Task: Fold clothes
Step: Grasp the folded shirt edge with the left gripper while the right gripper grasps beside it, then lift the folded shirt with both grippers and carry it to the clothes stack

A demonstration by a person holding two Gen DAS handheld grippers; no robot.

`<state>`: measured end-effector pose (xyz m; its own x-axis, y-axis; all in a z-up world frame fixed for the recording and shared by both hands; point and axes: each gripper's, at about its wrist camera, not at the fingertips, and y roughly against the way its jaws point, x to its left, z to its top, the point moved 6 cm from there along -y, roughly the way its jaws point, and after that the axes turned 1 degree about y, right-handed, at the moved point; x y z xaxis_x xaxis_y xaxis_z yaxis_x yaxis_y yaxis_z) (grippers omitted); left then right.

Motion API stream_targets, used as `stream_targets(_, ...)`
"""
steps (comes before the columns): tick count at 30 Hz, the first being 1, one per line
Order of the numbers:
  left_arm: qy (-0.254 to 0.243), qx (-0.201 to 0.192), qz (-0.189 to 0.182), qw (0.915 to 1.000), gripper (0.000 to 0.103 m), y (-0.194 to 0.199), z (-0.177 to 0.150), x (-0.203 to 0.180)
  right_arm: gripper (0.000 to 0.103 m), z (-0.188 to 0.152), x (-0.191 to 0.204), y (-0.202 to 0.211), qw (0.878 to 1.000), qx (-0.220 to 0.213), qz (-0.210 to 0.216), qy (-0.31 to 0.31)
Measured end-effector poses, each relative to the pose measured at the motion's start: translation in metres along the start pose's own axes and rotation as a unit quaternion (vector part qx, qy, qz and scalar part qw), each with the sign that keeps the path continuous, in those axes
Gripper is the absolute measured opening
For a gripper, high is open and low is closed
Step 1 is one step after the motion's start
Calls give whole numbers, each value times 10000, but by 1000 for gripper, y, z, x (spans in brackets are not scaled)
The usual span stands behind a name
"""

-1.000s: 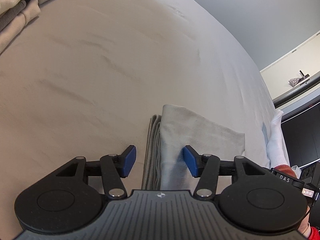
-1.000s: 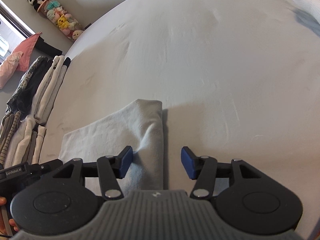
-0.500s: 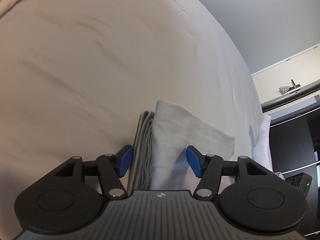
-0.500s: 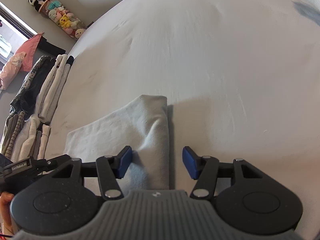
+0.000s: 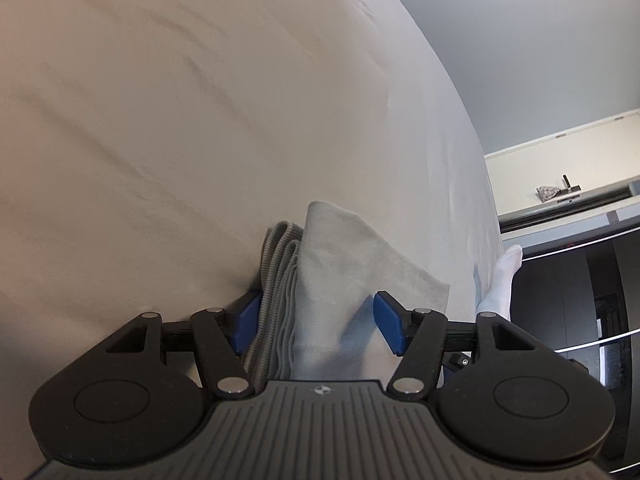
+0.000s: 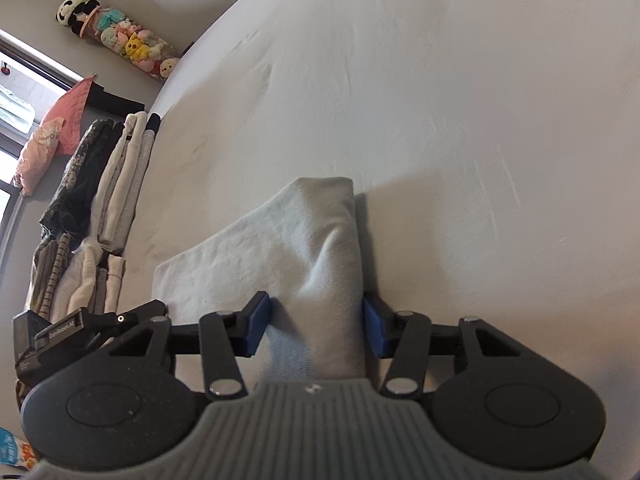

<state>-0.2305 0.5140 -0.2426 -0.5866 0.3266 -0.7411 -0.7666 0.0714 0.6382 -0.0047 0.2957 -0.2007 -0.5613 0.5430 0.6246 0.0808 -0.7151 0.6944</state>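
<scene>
A folded grey garment (image 5: 352,276) is seen on the pale bedsheet (image 5: 180,120) between the spread fingers of the left gripper (image 5: 316,326); its ribbed edge is touched by the left-hand blue pad (image 5: 247,322), while the other pad stands clear. A white sock (image 5: 500,280) lies beyond to the right.

From the right wrist, the garment (image 6: 288,248) is straddled by the right gripper (image 6: 316,330), whose jaws are closing, one pad touching its fold. Stacked clothes (image 6: 100,200) are seen far left.
</scene>
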Motion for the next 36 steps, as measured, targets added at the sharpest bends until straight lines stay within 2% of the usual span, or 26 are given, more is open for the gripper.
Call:
stream_targets(2, -69, -19, 79, 9999, 62, 1, -1, 0, 49, 0, -1, 0, 9999, 8, 71, -85)
stream_targets(5, 62, -63, 88, 9999, 47, 0, -1, 2, 36, -2, -2, 1, 9996, -20, 190, -205)
stream_targets(7, 161, -92, 51, 9998, 41, -1, -1, 3, 27, -2, -1, 2, 9992, -66, 293, -245)
stream_targets(8, 118, -113, 69, 9998, 39, -1, -1, 2, 26, -2, 1, 2, 9991, -92, 343, -241)
stream_targets(15, -188, -381, 175, 9989, 33, 15, -6, -9, 24, 1, 13, 13, 9982, -272, 517, -131)
stream_targets(24, -548, -1307, 256, 9896, 30, 79, -24, -43, 22, 9, 50, 35, 9956, -412, 811, 227)
stream_targets(28, -542, -1918, 307, 9794, 30, 125, -28, -59, 22, 26, 95, 48, 9913, -412, 1084, 622)
stream_targets(31, -279, -2459, 347, 9683, 30, 174, -26, -60, 22, 44, 149, 54, 9836, -338, 1355, 1140)
stream_targets(33, -62, -2899, 389, 9562, 30, 212, -22, -59, 22, 52, 192, 54, 9754, -246, 1569, 1527)
stream_targets(36, 265, -3562, 532, 9325, 30, 275, -14, -54, 22, 61, 266, 45, 9598, -61, 1876, 2087)
